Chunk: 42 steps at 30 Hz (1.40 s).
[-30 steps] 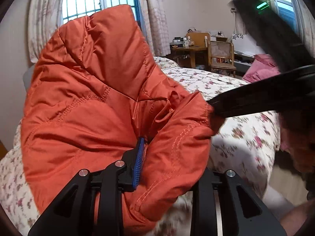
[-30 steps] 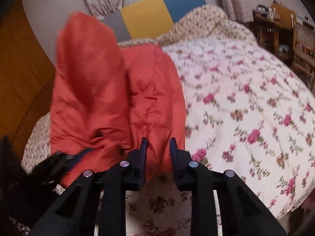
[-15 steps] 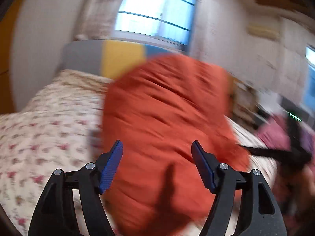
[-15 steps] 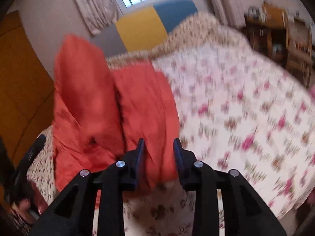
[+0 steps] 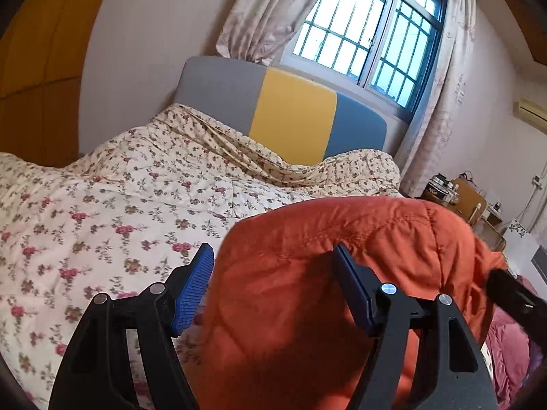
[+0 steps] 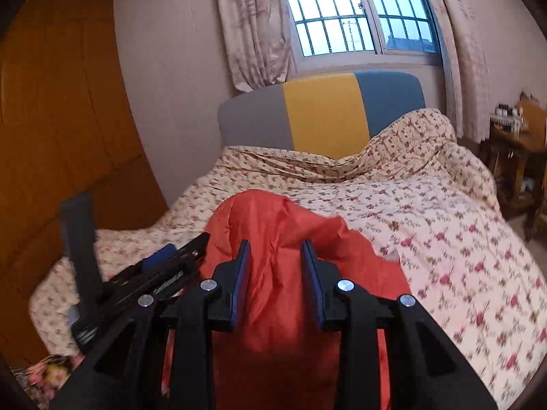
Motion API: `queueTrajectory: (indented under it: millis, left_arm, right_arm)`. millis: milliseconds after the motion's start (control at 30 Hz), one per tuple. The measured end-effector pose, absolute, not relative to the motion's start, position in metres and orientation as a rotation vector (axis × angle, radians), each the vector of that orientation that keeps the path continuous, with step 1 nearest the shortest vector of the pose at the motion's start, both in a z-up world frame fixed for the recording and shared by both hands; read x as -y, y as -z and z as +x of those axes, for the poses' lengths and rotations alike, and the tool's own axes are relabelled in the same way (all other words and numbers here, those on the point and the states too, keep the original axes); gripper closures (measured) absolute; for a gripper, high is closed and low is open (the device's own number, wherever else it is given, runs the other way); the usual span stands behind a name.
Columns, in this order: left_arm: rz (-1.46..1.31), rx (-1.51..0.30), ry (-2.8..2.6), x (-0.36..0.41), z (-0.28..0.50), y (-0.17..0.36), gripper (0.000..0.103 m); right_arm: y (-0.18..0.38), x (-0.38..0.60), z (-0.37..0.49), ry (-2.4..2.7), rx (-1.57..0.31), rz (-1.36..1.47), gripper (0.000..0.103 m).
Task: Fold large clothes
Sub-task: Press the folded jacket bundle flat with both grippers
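Note:
A puffy orange jacket (image 5: 342, 239) rises in a hump over the near edge of the flowered bed (image 5: 102, 222). In the left wrist view my left gripper (image 5: 271, 253) stands open and wide, its blue pads (image 5: 193, 287) on either side of the jacket's near part without pressing it. In the right wrist view my right gripper (image 6: 277, 249) has a creased fold of the jacket (image 6: 273, 225) pinched between its narrowly parted pads. The right gripper (image 5: 512, 294) also shows dark at the jacket's right end, and the left gripper (image 6: 154, 273) lies to the left of the jacket.
A grey, yellow and blue headboard (image 5: 294, 112) stands under a barred window (image 5: 369, 34) with curtains. A wooden wardrobe (image 6: 51, 119) fills the left wall. A wooden desk with clutter (image 6: 519, 130) stands right of the bed. Pink cloth (image 5: 509, 348) lies at lower right.
My left gripper has let go of the jacket, opened wide and swung left toward the headboard. The right gripper has risen, and the jacket has dropped from a tall raised shape into a low hump.

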<state>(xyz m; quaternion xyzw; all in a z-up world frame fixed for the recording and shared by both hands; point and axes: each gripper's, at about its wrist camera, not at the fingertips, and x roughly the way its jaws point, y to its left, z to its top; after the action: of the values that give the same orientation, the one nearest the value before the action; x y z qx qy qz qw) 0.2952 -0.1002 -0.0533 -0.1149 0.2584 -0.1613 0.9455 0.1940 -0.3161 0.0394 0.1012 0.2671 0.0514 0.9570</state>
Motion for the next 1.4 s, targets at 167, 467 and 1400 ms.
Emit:
queueTrajectory:
  millis: [167, 467, 1400]
  left_arm:
    - [-0.233, -0.562, 0.332, 0.117, 0.307, 0.066, 0.032]
    - [-0.193, -0.662, 0.313, 0.151, 0.333, 0.087, 0.031]
    - [-0.089, -0.685, 0.205, 0.189, 0.37, 0.145, 0.025]
  right_arm:
    - [-0.006, 0.336, 0.236, -0.008, -0.623, 0.178, 0.077]
    - [0.045, 0.374, 0.271, 0.03, -0.694, 0.215, 0.077]
    - [0.135, 0.404, 0.329, 0.058, -0.832, 0.336, 0.077]
